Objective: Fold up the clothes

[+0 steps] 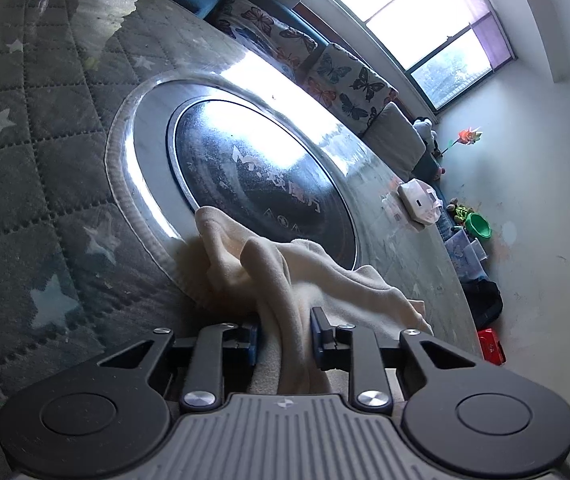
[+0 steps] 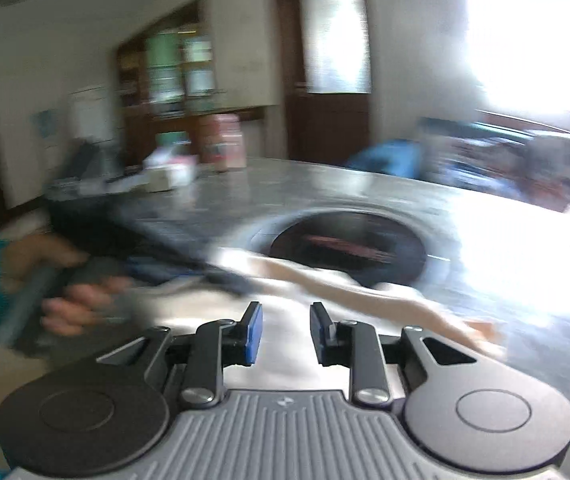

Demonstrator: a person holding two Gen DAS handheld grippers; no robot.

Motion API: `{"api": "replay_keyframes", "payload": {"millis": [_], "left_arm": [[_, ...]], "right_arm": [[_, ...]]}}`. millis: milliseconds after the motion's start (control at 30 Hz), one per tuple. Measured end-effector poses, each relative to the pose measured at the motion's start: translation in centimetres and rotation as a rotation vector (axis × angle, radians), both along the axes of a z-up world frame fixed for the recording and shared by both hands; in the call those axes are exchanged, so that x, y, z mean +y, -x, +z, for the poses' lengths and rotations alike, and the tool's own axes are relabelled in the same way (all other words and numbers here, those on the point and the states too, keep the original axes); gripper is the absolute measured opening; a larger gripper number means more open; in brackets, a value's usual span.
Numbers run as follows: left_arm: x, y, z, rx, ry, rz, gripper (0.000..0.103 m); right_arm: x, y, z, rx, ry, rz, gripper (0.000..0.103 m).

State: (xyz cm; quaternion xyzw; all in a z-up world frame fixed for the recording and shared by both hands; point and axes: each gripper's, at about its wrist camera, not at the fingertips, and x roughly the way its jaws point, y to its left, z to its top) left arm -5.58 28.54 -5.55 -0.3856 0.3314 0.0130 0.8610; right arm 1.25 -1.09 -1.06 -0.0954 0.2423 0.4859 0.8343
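A cream cloth garment (image 1: 285,276) lies bunched on the table, over the rim of the round black cooktop (image 1: 261,184). My left gripper (image 1: 283,332) is shut on a fold of this garment, which runs between its blue pads back toward the camera. In the blurred right wrist view the same cream garment (image 2: 365,284) stretches across the table in front of the cooktop (image 2: 349,248). My right gripper (image 2: 286,332) is open and empty just above the cloth. The left gripper and the hand holding it (image 2: 77,296) show at the left there.
A glass-covered quilted star-pattern tablecloth (image 1: 37,152) covers the table. A white box (image 1: 419,200) sits near the far edge. A sofa with butterfly cushions (image 1: 337,76) and toys on the floor (image 1: 477,228) lie beyond. Boxes (image 2: 221,144) stand at the table's far side.
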Motion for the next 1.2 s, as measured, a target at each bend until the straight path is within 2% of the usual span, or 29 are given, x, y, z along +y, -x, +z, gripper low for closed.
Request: {"api": "replay_keyframes", "payload": {"millis": [67, 333, 433, 533, 600, 667, 900, 1000, 1200], "left_arm": [[-0.1, 0.0, 0.0, 0.000, -0.008, -0.002, 0.027], [-0.4, -0.1, 0.1, 0.005, -0.037, -0.013, 0.028], [-0.4, -0.2, 0.1, 0.005, -0.043, -0.019, 0.028], [-0.5, -0.3, 0.2, 0.003, -0.061, -0.031, 0.027], [-0.6, -0.5, 0.3, 0.005, -0.076, -0.039, 0.027], [-0.9, -0.6, 0.6, 0.008, -0.104, -0.050, 0.025], [-2.9, -2.1, 3.6, -0.050, -0.193, -0.140, 0.018], [-4.8, -3.8, 5.2, -0.085, -0.212, -0.196, 0.018], [-10.0, -8.4, 6.5, -0.120, -0.231, -0.312, 0.017]], "right_arm": [[-1.0, -2.0, -0.9, 0.030, 0.004, -0.065, 0.036], [-4.9, -9.9, -4.7, 0.151, 0.021, -0.322, 0.043], [-5.4, -10.7, -5.8, 0.206, -0.007, -0.324, 0.044], [-5.1, -10.3, -5.9, 0.198, -0.018, -0.314, 0.040], [-4.6, -9.7, -5.4, 0.205, -0.018, -0.290, 0.017], [-4.3, -9.1, -5.0, 0.193, -0.026, -0.282, 0.012], [-6.7, -7.5, -2.1, 0.116, -0.090, -0.313, 0.010], [-8.1, -7.0, -0.5, 0.080, -0.117, -0.337, 0.010], [-13.0, -7.4, 1.8, -0.001, -0.094, -0.444, 0.010]]}}
